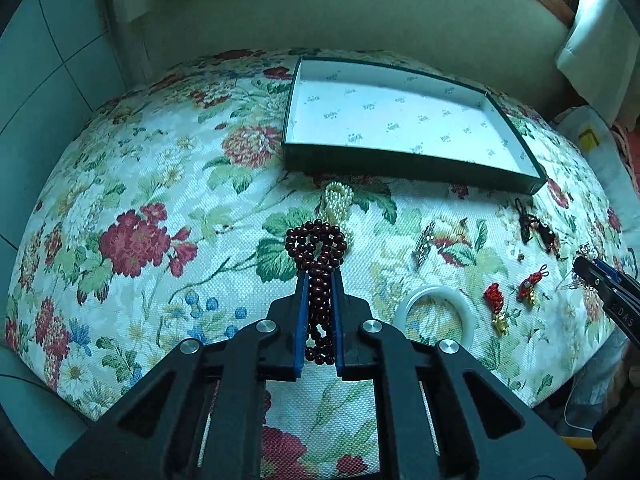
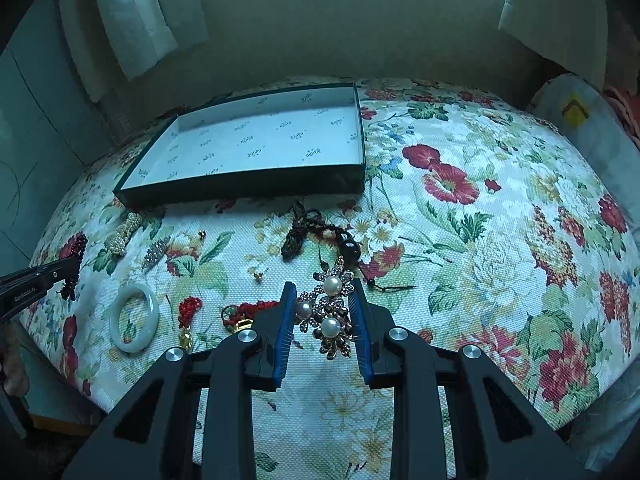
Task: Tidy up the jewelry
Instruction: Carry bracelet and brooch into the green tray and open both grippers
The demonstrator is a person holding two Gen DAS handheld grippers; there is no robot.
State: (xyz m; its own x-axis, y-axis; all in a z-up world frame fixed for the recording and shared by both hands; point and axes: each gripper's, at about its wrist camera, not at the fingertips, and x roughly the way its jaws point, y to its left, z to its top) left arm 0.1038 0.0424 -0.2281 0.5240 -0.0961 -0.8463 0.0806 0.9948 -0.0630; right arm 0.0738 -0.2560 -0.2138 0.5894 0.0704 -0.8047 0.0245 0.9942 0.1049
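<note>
My left gripper [image 1: 319, 276] is shut on a dark red bead bracelet [image 1: 316, 244], whose loops stick out past the fingertips above the floral cloth; it also shows at the left of the right wrist view as the bead bracelet [image 2: 76, 252]. My right gripper [image 2: 322, 288] is shut on a pearl and rhinestone brooch [image 2: 330, 312], held between the blue pads. An open dark green box [image 1: 408, 168] with a white printed lining lies at the back of the table, the same box [image 2: 248, 190] in the right wrist view. The right gripper's tip [image 1: 588, 268] shows at the far right.
On the floral tablecloth [image 2: 480, 260] lie a white jade bangle [image 2: 134, 318], a pearl bracelet [image 1: 338, 204], a rhinestone clip [image 1: 424, 246], red knotted charms [image 1: 494, 300], a black cord necklace with a dark bead [image 2: 348, 246] and a small earring [image 2: 258, 275]. A wall and curtains stand behind.
</note>
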